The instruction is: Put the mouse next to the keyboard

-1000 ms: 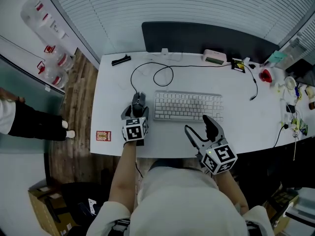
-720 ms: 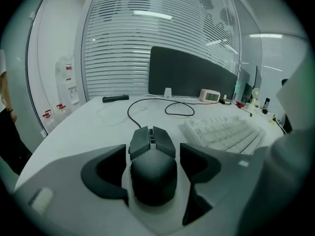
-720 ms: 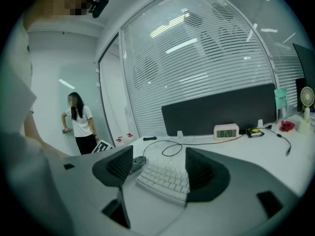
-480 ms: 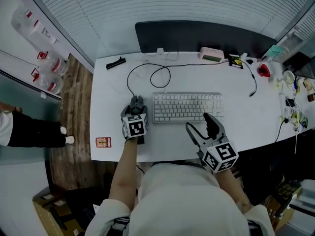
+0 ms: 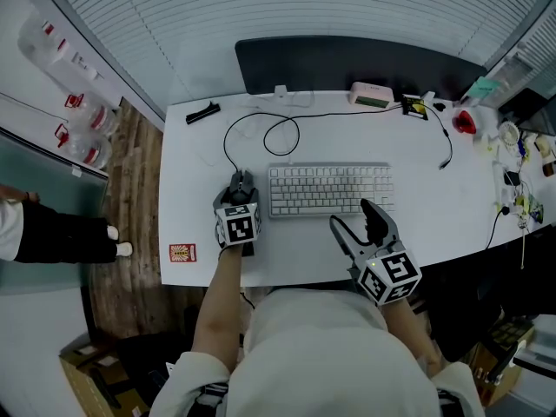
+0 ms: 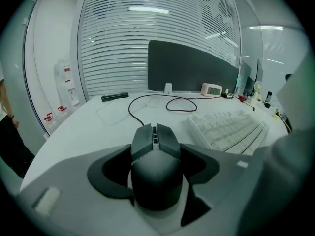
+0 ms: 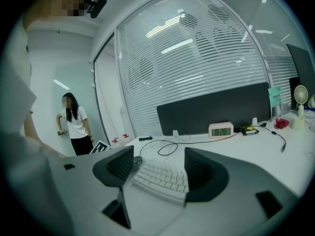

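A dark wired mouse (image 5: 241, 180) lies on the white table (image 5: 195, 172), just off the left end of the white keyboard (image 5: 330, 189). My left gripper (image 5: 241, 191) reaches down over it from the near side. In the left gripper view the mouse (image 6: 156, 168) sits between the jaws of the left gripper (image 6: 156, 149), which have just been closing. The pads stand right at its sides, and I see no press. My right gripper (image 5: 349, 217) hovers open and empty before the keyboard's right end. In the right gripper view the keyboard (image 7: 162, 178) shows past the right gripper (image 7: 158, 163).
The mouse cable (image 5: 278, 133) loops behind the keyboard. A dark panel (image 5: 347, 63), a small clock (image 5: 371, 95) and a black bar (image 5: 202, 109) line the back. Clutter (image 5: 512, 146) fills the right end. A red card (image 5: 182, 252) lies front left. A person (image 7: 76, 122) stands off to the left.
My left gripper has sunk a little around the mouse, which stays beside the keyboard. The right gripper has kept still. The head view has shifted slightly.
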